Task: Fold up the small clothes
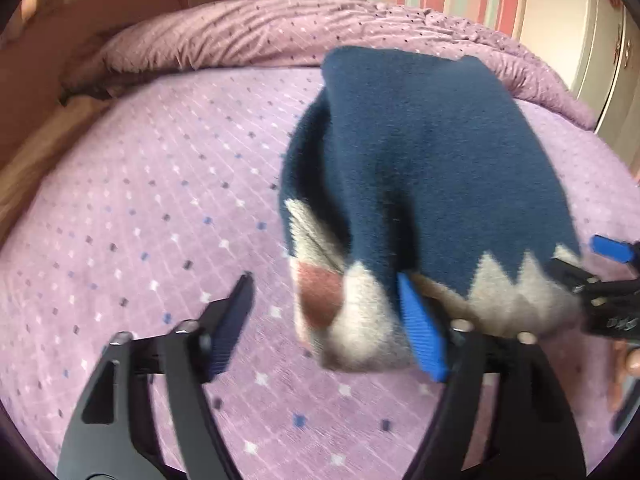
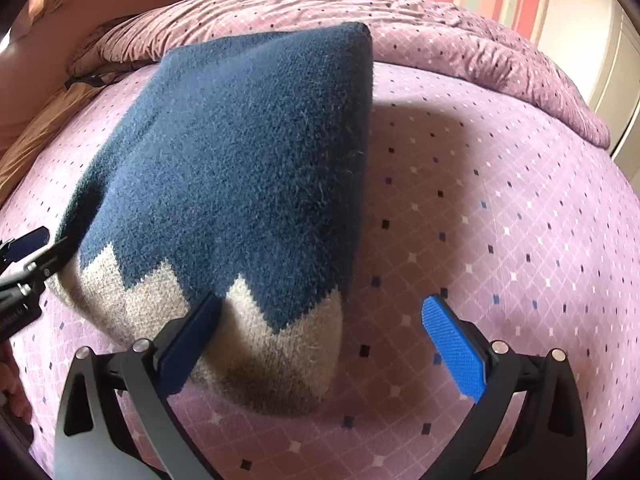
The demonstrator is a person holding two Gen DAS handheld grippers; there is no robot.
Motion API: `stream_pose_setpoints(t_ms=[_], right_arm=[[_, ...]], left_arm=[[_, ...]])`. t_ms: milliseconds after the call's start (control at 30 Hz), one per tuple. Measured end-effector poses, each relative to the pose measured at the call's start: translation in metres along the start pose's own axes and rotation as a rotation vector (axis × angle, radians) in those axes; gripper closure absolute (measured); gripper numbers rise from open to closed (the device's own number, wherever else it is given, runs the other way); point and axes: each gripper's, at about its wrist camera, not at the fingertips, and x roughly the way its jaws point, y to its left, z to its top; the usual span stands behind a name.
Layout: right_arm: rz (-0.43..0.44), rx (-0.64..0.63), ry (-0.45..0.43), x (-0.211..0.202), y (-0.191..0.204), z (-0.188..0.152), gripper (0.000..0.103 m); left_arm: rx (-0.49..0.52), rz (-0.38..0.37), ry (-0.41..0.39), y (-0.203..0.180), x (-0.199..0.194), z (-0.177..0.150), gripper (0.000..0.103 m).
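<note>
Purple bed (image 1: 140, 200); both tools wide open beside sweater (image 1: 420, 160).

sweater (image 1: 420, 168): blurred in the left wrist view — near hem behind a tool finger
bed (image 2: 500, 240): far left part hidden behind the sweater
hand (image 1: 626, 364): cut off at right edge
</note>
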Motion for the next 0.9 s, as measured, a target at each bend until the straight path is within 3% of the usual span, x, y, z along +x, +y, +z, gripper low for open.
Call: stream_pose_setpoints(t_ms=[33, 100, 267, 400, 500, 667, 733, 833, 900], right_arm=[[0.004, 0.003, 0.013, 0.002, 0.000, 0.001, 0.002], [0.003, -0.001, 0.025, 0.003, -0.001, 0.003, 0.002], [0.059, 0.040, -0.018, -0.019, -0.012, 0.014, 0.002], [0.150, 0.164, -0.060, -0.032, -0.041, 0.028, 0.002], [0.168, 0.233, -0.053, -0.029, -0.061, 0.047, 0.002], [0.187, 0.199, -0.033, -0.014, -0.060, 0.069, 0.002], [0.180, 0.204, -0.027, -0.006, -0.060, 0.071, 0.002], [0.198, 0.212, -0.010, 0.007, -0.058, 0.069, 0.002], [0.192, 0.190, 0.005, 0.016, -0.053, 0.065, 0.002]], left_arm=[[-0.050, -0.017, 0.018, 0.008, 0.007, -0.002, 0.007], [-0.174, -0.085, 0.057, 0.025, 0.014, 0.000, 0.003], [-0.129, -0.087, 0.015, 0.015, -0.011, 0.016, 0.005], [-0.217, -0.208, -0.058, 0.021, -0.032, 0.035, 0.003], [-0.187, -0.208, -0.054, 0.012, -0.027, 0.059, 0.003], [-0.146, -0.207, -0.017, -0.003, 0.004, 0.089, 0.003], [-0.118, -0.203, 0.000, -0.009, 0.015, 0.092, 0.003], [-0.073, -0.114, 0.047, -0.012, 0.034, 0.085, 0.003], [-0.070, -0.110, 0.080, -0.007, 0.048, 0.076, 0.003]])
